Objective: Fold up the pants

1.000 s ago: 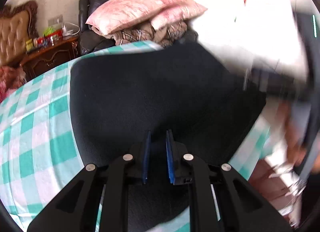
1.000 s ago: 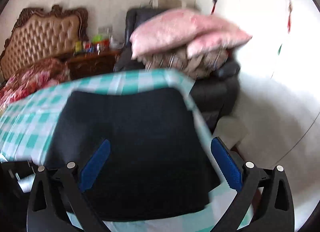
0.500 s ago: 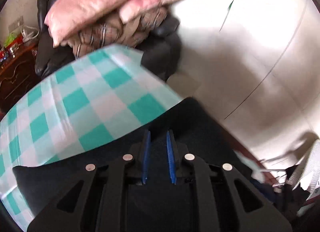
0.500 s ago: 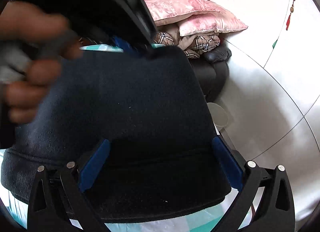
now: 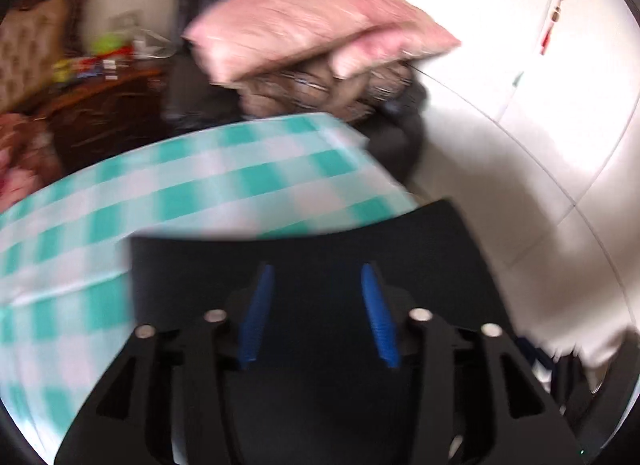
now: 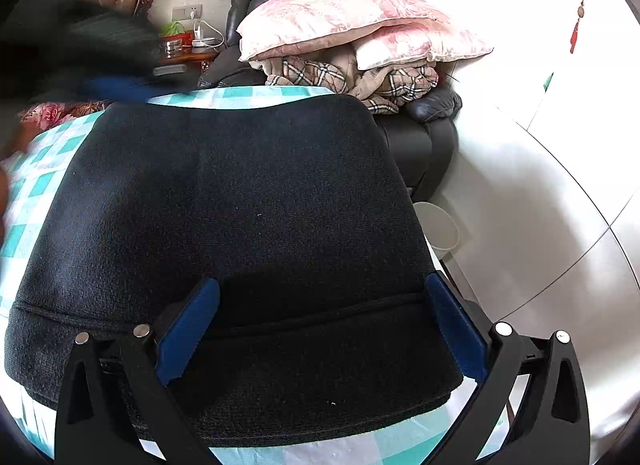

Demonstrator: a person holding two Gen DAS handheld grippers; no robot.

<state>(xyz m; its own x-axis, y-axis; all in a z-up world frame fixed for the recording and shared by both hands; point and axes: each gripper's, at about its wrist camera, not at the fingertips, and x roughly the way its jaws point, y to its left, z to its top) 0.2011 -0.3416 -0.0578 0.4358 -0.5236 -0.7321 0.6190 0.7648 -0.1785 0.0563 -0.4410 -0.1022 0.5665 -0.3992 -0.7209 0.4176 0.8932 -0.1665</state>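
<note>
Folded black fleece pants (image 6: 240, 233) lie flat on the teal-checked desk (image 5: 224, 185), directly under both; right hand-held gripper (image 6: 320, 329) wide open astride the near hem, nearer; left hand-held gripper (image 5: 318, 313) just opening, empty.

Both the left gripper (image 5: 318, 285) and right gripper (image 6: 322, 301) look the same: glossy black plastic linkage arms with triangular cutouts, silver round screws, and ribbed bright blue finger pads (image 5: 376, 317).
</note>
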